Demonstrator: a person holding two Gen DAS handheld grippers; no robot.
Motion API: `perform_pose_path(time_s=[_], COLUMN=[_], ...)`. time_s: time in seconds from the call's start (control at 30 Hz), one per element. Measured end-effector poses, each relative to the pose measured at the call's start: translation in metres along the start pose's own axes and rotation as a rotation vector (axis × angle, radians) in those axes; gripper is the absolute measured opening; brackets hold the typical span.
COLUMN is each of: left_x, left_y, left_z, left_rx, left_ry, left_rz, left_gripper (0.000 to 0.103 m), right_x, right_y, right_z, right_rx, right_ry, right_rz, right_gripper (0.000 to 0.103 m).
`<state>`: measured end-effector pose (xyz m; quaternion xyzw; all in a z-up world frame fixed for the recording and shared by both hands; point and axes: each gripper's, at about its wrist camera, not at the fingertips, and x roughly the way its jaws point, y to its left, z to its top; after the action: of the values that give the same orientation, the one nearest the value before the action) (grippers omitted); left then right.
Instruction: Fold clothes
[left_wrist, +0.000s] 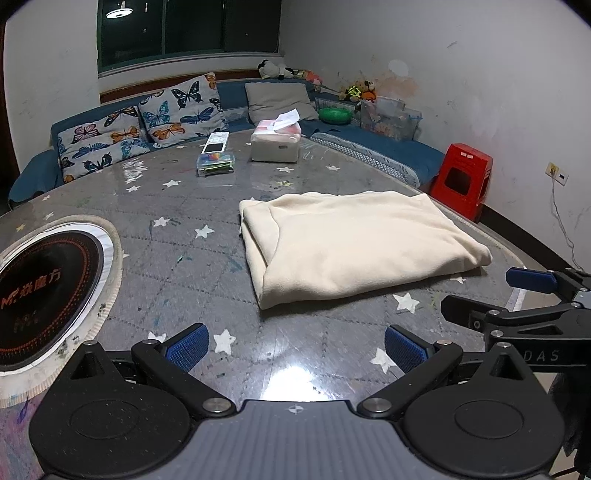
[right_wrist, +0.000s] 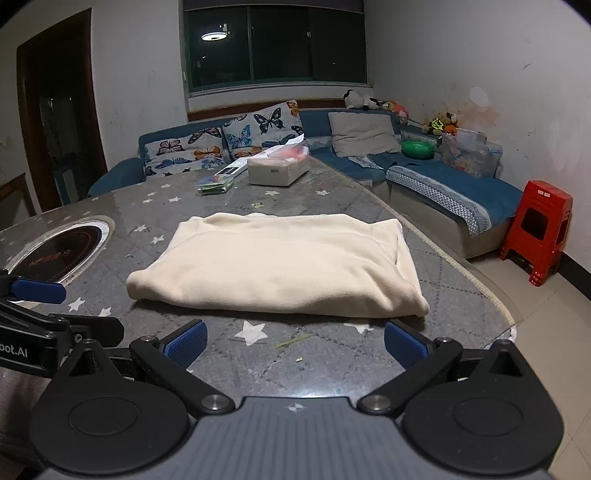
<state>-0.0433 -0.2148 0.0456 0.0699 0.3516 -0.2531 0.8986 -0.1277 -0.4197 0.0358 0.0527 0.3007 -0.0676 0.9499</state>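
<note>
A cream garment (left_wrist: 354, 240) lies folded into a flat rectangle on the grey star-patterned table (left_wrist: 184, 206). It also shows in the right wrist view (right_wrist: 280, 266). My left gripper (left_wrist: 295, 347) is open and empty, above the table just in front of the garment's near left corner. My right gripper (right_wrist: 293, 345) is open and empty, just in front of the garment's near edge. The right gripper also shows at the right edge of the left wrist view (left_wrist: 491, 297), and the left gripper at the left edge of the right wrist view (right_wrist: 79, 308). Neither touches the cloth.
A round black induction hob (left_wrist: 44, 291) is set into the table at the left. A tissue box (left_wrist: 275, 142), a remote (left_wrist: 216, 142) and a small clear case (left_wrist: 216, 164) lie at the far side. A blue sofa (right_wrist: 443, 184) and a red stool (right_wrist: 535, 232) stand beyond the table.
</note>
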Motion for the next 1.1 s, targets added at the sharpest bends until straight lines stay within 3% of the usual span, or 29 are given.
perform_pose_path(time_s=[1.1], left_x=[0.025], left_y=[0.007], left_z=[0.020], left_rx=[0.002], left_ry=[0.025], left_rz=[-0.004], left_gripper=[0.103], right_x=[0.028], right_y=[0.001], right_z=[0.014], right_rx=[0.007], right_ry=[0.043], right_rz=[0.000], right_gripper=[0.103])
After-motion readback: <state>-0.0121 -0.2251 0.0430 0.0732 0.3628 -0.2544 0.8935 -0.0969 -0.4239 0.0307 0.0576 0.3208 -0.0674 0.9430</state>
